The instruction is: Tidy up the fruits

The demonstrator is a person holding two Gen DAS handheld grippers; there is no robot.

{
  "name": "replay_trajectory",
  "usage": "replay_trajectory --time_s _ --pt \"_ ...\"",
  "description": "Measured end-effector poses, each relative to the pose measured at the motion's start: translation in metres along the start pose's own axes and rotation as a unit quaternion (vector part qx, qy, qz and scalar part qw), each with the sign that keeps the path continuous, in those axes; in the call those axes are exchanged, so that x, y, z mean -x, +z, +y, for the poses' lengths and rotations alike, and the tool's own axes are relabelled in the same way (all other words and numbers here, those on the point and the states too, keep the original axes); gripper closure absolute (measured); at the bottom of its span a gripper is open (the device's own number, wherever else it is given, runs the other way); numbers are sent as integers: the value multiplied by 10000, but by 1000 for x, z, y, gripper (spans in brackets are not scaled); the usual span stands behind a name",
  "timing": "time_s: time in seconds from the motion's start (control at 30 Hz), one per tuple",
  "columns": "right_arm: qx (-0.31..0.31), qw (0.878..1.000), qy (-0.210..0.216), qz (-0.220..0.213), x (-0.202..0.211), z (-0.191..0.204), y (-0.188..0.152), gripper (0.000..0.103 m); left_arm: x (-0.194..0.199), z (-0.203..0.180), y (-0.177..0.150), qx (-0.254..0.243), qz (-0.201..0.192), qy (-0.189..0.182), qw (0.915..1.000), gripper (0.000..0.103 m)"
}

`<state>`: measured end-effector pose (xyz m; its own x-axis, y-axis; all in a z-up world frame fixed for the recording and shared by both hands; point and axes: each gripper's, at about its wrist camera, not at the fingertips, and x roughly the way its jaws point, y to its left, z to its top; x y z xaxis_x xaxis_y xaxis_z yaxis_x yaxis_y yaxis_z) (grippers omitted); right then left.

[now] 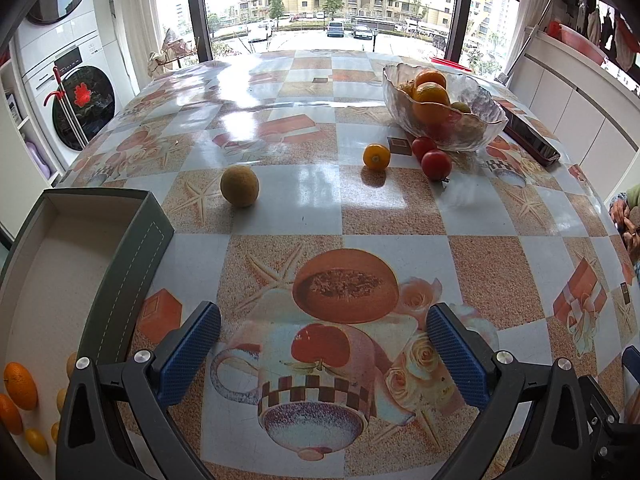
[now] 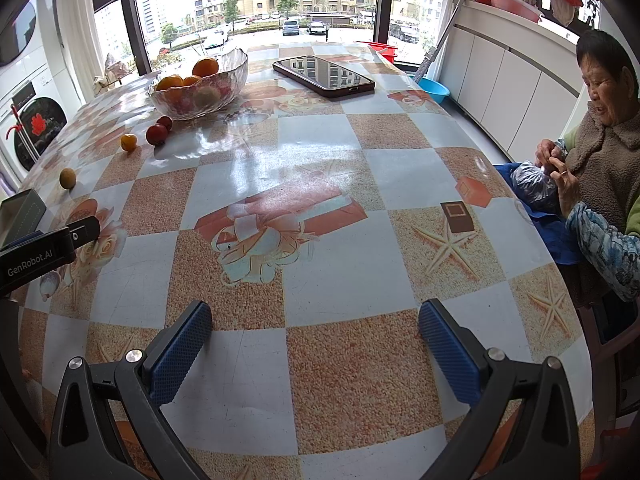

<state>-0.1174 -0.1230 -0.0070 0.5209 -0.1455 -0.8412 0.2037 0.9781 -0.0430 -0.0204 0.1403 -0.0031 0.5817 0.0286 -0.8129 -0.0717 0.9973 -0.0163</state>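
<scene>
Loose on the patterned table lie a tan round fruit [image 1: 239, 186] [image 2: 67, 178], a small orange fruit [image 1: 376, 156] [image 2: 129, 141] and two red tomatoes [image 1: 436, 164] [image 2: 156, 134]. Behind them a glass bowl [image 1: 472, 128] [image 2: 224, 88] holds oranges and other fruit. A grey box [image 1: 132, 256] at the near left contains several small oranges and yellow fruits [image 1: 20, 386]. My left gripper [image 1: 323, 344] is open and empty, well short of the loose fruit. My right gripper [image 2: 315, 340] hangs open over bare tablecloth, far from the fruit.
A dark phone [image 2: 324, 76] [image 1: 530, 136] lies right of the bowl. A person [image 2: 600, 152] sits at the table's right edge handling a bag. A washing machine [image 1: 76, 108] stands left of the table, with large windows behind. The left gripper's body [image 2: 44, 248] shows in the right wrist view.
</scene>
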Motion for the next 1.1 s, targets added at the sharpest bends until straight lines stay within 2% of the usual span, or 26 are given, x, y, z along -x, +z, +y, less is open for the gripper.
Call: replay_trajectory --time_s 0.37,0.63,0.8,0.87,0.9,0.93,1.0,1.1 --pt "-1 10000 -1 1 0 0 0 0 0 0 0 -24 9 -21 10000 0" --pt "-1 10000 -2 2 0 0 0 0 18 9 -24 -277 39 -235 9993 0" --pt "-6 10000 -6 9 0 0 0 0 18 8 -23 -353 81 -272 9990 0" --pt "8 9998 -10 185 -1 1 4 0 17 8 -17 -399 297 -258 9984 0" --pt "7 9991 37 421 -3 1 9 0 19 9 -13 -395 299 -256 9984 1" --pt "15 9985 163 525 -5 3 15 0 26 11 -6 -363 118 -257 9989 4" --pt "-116 9963 698 496 -3 6 30 0 40 13 11 -345 -247 -217 9989 4" --pt "-77 9950 917 396 -6 19 54 0 49 17 44 -358 -521 -168 9979 4"
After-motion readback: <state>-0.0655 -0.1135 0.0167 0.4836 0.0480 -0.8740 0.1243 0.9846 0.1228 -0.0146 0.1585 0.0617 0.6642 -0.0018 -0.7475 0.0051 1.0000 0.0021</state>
